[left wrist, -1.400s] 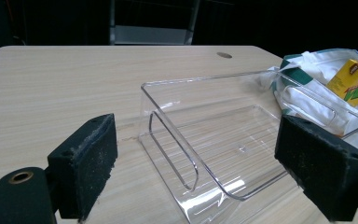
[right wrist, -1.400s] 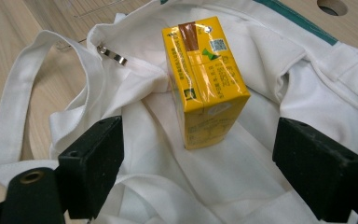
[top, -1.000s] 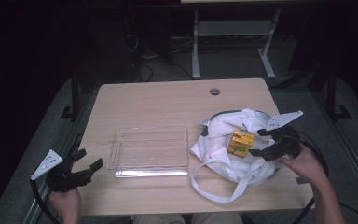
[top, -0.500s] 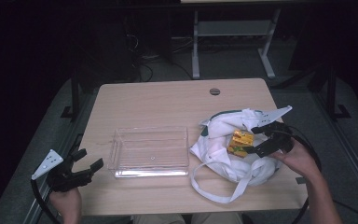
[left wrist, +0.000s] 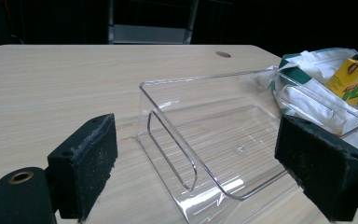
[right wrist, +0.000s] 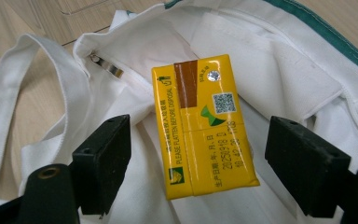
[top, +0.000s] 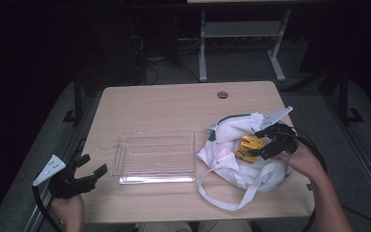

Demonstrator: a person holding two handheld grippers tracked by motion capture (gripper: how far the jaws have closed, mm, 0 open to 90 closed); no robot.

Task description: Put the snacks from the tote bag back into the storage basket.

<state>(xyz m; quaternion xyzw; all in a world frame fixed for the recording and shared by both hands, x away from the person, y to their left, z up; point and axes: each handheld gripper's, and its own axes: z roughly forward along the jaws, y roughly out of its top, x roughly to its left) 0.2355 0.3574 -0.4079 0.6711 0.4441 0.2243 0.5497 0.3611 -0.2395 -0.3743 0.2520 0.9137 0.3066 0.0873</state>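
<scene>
A yellow drink carton (top: 249,146) lies flat on a crumpled white cloth bag (top: 232,162) at the table's right side. My right gripper (top: 263,143) is open, with one jaw on each side of the carton (right wrist: 200,126) and neither touching it. The bag (right wrist: 270,60) has green trim and a loose strap. A clear plastic tray (top: 157,157) stands empty in the middle of the table. My left gripper (top: 92,165) is open at the front left corner, facing the tray (left wrist: 200,140) from a short distance. The carton (left wrist: 354,81) shows beyond the tray.
The wooden table (top: 174,106) has a round cable hole (top: 222,94) near its far edge. The bag's strap (top: 222,195) loops toward the front edge. A metal stand (top: 241,43) is on the dark floor behind the table.
My right gripper has moved left over the bag until its jaws straddle the carton. The left gripper, tray and carton have stayed put.
</scene>
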